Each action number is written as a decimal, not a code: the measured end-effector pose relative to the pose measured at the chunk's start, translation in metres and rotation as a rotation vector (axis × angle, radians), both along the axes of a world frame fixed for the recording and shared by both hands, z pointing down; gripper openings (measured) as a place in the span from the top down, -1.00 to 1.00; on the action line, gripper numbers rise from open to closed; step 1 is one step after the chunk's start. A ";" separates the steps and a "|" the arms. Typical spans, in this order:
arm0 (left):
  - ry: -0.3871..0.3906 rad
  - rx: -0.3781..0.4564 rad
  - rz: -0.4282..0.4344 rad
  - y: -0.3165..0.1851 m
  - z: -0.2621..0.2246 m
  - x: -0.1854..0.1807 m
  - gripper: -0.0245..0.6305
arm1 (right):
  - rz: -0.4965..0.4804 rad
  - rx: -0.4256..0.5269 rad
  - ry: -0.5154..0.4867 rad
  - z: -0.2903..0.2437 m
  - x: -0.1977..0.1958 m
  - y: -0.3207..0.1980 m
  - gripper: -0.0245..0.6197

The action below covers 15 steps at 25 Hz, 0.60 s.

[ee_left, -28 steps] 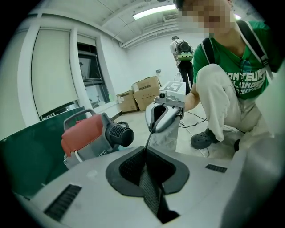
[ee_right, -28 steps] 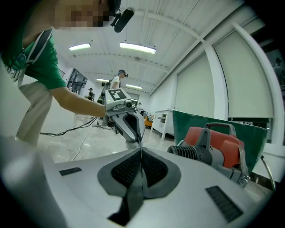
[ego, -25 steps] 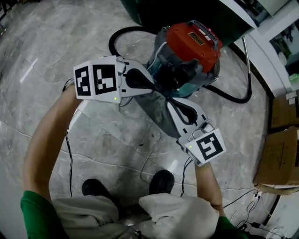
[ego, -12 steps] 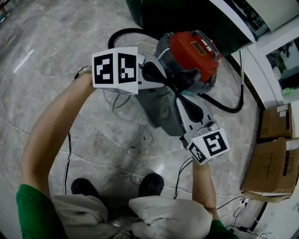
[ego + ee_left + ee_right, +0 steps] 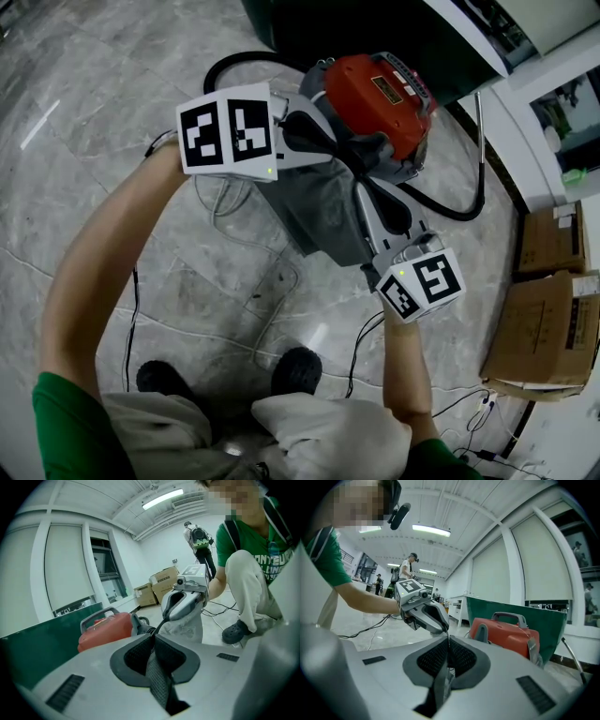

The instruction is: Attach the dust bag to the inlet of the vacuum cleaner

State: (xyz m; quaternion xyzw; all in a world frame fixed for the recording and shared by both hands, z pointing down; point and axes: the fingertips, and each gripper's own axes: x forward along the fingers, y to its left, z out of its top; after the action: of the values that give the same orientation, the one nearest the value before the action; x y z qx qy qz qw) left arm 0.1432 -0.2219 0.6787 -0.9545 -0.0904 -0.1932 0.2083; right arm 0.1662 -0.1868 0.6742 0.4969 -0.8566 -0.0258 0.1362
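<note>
I'm working over the marble floor [image 5: 103, 103], which is giving me open room on the near side. A green panel [image 5: 291, 23] behind and a black hose [image 5: 461, 208] looping right are hemming in the vacuum cleaner [image 5: 380, 94]. The grey dust bag [image 5: 323, 216] is hanging against its near flank, stretched between my claws. I'm judging it light and limp, prone to sag, so the mouth edge is the place to grip. The left claw [image 5: 152, 641] is pinching that fabric rim, and the right claw [image 5: 447, 656] is clamping the opposite edge.

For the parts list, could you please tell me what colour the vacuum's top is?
The vacuum's top is red, clearest in the head view.
</note>
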 end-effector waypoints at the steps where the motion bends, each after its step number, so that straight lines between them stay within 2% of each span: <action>1: 0.004 -0.001 -0.002 -0.001 0.000 0.001 0.85 | 0.001 0.001 -0.007 0.000 0.001 -0.001 0.87; 15: 0.028 0.002 -0.004 -0.015 0.003 0.019 0.81 | -0.014 0.014 -0.050 0.002 0.019 -0.014 0.86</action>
State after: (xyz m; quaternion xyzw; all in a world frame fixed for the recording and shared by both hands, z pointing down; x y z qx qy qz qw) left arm 0.1622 -0.2374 0.6821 -0.9571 -0.0854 -0.1802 0.2103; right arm 0.1848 -0.2004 0.6764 0.4924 -0.8630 -0.0205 0.1112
